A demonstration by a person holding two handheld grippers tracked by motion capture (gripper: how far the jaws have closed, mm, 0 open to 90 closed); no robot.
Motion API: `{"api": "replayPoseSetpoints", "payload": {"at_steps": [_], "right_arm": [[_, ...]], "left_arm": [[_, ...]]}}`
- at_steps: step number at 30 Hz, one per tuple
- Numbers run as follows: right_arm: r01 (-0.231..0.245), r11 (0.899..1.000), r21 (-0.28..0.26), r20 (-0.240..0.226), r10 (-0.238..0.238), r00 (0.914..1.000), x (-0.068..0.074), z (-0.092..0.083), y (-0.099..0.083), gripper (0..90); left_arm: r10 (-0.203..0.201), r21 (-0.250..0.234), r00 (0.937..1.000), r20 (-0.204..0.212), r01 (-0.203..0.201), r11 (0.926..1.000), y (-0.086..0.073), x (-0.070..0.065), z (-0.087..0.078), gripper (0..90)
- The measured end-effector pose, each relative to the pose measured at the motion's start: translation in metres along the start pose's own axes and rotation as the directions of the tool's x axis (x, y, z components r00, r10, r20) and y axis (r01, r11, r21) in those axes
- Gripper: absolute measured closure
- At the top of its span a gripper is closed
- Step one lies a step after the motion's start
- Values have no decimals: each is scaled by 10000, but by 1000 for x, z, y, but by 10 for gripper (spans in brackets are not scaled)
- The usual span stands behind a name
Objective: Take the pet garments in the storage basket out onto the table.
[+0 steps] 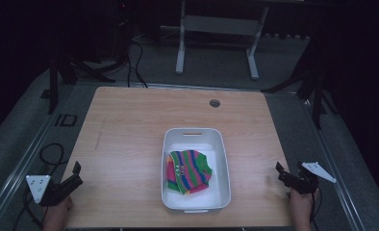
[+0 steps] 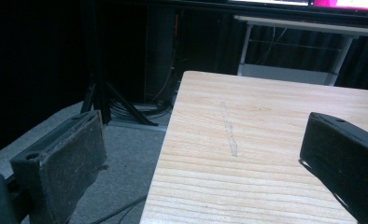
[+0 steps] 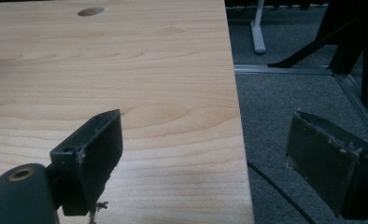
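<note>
A white rectangular bin (image 1: 169,144) sits on the wooden table (image 1: 130,125), a little right of centre and near the front edge. Inside it lies a folded striped cloth (image 1: 188,172) in green, pink, blue and orange. My left gripper (image 1: 76,174) hovers at the table's front left edge, open, with nothing between its jaws (image 2: 205,158). My right gripper (image 1: 284,175) hangs at the front right edge, open and empty too (image 3: 205,154). Both are well apart from the bin.
A round cable hole (image 1: 215,103) lies near the table's far edge. A faint pale scratch (image 2: 229,130) marks the left part of the tabletop. Cables (image 1: 50,154) trail on the grey floor at the left. A white desk frame (image 1: 216,33) stands beyond the table.
</note>
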State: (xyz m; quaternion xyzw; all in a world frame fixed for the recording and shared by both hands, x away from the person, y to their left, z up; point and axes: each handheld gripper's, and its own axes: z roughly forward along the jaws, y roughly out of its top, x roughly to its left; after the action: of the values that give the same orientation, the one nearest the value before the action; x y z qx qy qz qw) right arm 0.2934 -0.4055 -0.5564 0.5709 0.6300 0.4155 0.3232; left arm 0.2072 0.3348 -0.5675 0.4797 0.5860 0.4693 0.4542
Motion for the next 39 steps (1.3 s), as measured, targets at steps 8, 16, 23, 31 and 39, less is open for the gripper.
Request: {"api": "replayPoseSetpoints", "payload": {"at_steps": [8,16,23,31,39], "right_arm": [[-155,9996,252,-275,162,9995,-2,1,0,121],[1126,9868,1166,-1597,-933,9827,-4,2,0,131],[2025,9628,1787,-3908,-1194,9127,-5,5,0,133],[3750,9045,2033,-5734,-2004,7944,10,8,3,143],[4561,8674,1989,-7011,-1992,6847,35,8,18,141]], "left_arm": [[-180,33,9998,93,179,9998,0,2,0,9],[-188,80,9997,177,186,9998,0,3,0,9],[-220,87,9996,175,219,9997,0,3,0,9],[-188,190,9990,416,181,9997,0,3,0,9],[-60,268,9988,489,47,9996,-1,1,0,9]]}}
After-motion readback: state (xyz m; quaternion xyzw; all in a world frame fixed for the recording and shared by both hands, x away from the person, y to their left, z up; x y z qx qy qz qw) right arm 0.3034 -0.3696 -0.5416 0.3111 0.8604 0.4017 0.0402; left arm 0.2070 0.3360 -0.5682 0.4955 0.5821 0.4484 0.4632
